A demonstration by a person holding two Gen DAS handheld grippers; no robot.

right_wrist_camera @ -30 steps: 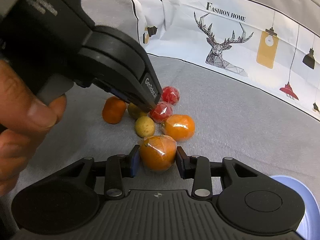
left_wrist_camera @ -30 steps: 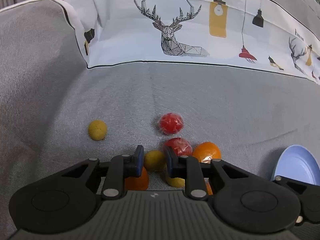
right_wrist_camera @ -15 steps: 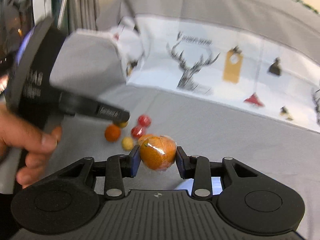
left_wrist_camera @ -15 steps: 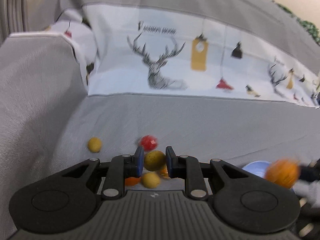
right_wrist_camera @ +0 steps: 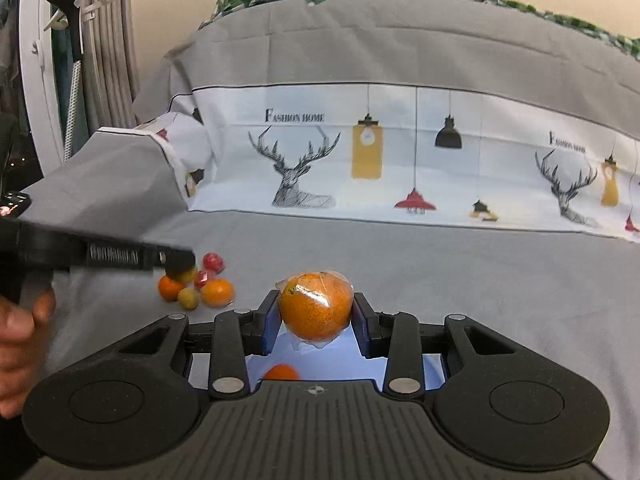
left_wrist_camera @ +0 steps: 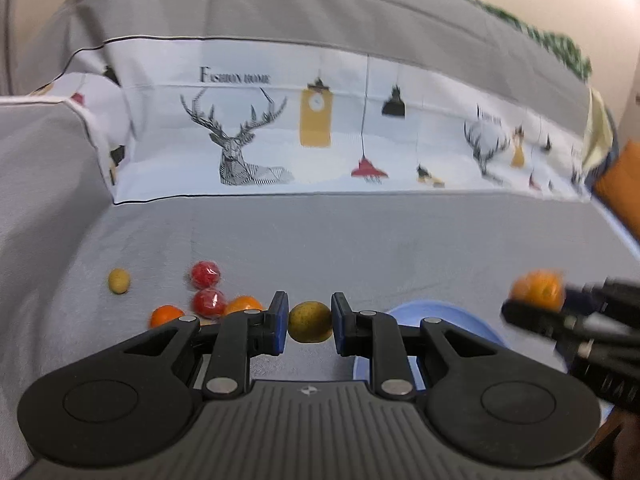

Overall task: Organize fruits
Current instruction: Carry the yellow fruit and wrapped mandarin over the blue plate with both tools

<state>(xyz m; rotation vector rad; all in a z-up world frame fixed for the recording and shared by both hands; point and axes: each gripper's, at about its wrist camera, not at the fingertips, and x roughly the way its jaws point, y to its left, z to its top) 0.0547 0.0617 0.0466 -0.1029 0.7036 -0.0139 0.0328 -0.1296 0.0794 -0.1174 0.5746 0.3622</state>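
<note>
Left wrist view: your left gripper [left_wrist_camera: 308, 322] is closed down on a yellow-green fruit [left_wrist_camera: 310, 322], blue pads touching both its sides, raised off the grey sheet [left_wrist_camera: 360, 240]. The blue plate [left_wrist_camera: 460, 320] sits just right of the fingers, partly hidden behind them. Watch that fruit: it's round and held only at its sides, so a quick swing could roll it out short of the plate. Five loose fruits wait at left: two red ones [left_wrist_camera: 208, 288], two orange, and one yellow [left_wrist_camera: 119, 281] apart from the cluster. The right gripper comes in blurred at the right edge.

Right wrist view: your right gripper [right_wrist_camera: 316, 320] is clamped on a wrapped orange [right_wrist_camera: 316, 306], level and pointing forward, right over the plate [right_wrist_camera: 340, 364]. One orange fruit [right_wrist_camera: 280, 372] already lies in there. The film wrap looks slippery, so the orange might slide as the pads open, land on that fruit and bounce off the rim. The left gripper hangs blurred by the pile.
</note>
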